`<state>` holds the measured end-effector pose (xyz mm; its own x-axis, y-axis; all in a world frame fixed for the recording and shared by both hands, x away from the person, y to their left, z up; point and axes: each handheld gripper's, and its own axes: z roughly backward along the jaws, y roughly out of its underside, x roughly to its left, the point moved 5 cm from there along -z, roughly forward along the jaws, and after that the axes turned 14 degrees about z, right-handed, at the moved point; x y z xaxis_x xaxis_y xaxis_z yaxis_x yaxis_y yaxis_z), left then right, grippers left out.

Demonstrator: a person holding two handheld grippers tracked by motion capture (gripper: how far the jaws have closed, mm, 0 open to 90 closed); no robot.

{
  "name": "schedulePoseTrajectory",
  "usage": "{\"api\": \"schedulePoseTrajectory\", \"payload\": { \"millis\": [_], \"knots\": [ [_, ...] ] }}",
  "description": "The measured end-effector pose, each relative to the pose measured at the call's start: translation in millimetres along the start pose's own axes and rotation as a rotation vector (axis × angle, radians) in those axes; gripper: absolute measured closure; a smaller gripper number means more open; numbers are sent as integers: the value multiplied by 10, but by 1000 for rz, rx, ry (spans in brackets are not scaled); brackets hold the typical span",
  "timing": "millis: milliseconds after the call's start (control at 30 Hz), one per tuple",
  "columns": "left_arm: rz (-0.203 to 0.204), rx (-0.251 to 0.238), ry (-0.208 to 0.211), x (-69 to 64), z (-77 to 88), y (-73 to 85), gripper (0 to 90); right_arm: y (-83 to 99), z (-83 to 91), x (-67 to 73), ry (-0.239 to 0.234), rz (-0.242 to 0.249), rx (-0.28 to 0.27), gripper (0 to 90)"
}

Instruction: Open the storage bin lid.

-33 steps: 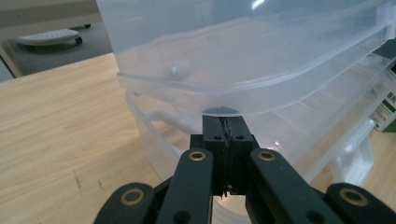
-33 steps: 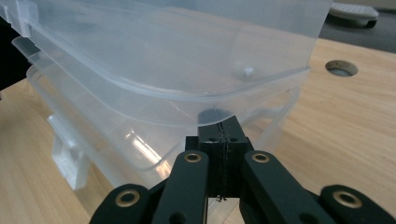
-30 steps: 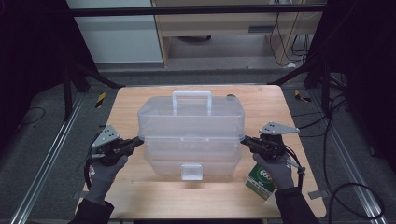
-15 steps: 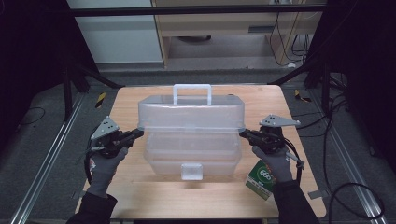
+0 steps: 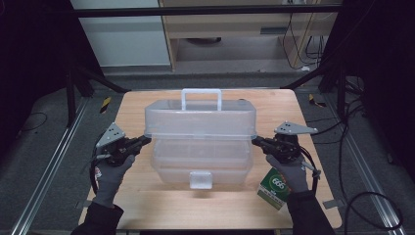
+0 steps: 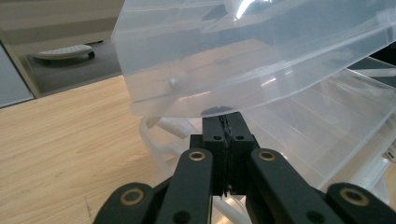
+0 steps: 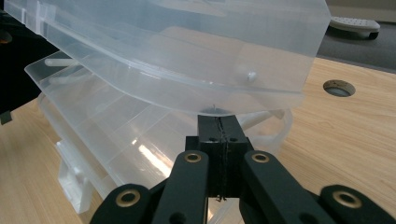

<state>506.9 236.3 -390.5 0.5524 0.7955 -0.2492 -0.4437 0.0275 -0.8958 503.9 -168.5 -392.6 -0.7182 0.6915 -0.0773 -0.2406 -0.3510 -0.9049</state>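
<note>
Surface: wooden table (image 5: 147, 105)
Box: clear plastic toolbox (image 5: 200, 156), lid (image 5: 200, 120) raised
Left gripper (image 5: 143, 140): jaws pressed together under lid's edge
Right gripper (image 5: 255, 141): likewise

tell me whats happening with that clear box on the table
A person is opening a clear plastic toolbox on the wooden table. The left claw and right claw, both shut, are tucked under the two ends of the lid. The lid is raised off the base, with the front latch undone.
</note>
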Motion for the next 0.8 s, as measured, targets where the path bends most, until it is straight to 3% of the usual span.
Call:
{"api": "schedulePoseTrajectory", "payload": {
  "millis": [100,167,300,533,800],
  "knots": [
    [-15,12,-22,10,-12,24,848,7,2,1,-2,2,3,900],
    [-41,20,-78,51,-23,52,824,11,4,0,-2,1,6,900],
    [-45,17,-119,111,-42,88,754,20,-4,9,-4,5,17,900],
    [-44,-2,-114,123,-92,83,622,22,-10,11,-4,10,23,900],
    [-67,-25,-100,85,-140,25,586,20,-14,12,-4,12,28,900]
  ]
}}
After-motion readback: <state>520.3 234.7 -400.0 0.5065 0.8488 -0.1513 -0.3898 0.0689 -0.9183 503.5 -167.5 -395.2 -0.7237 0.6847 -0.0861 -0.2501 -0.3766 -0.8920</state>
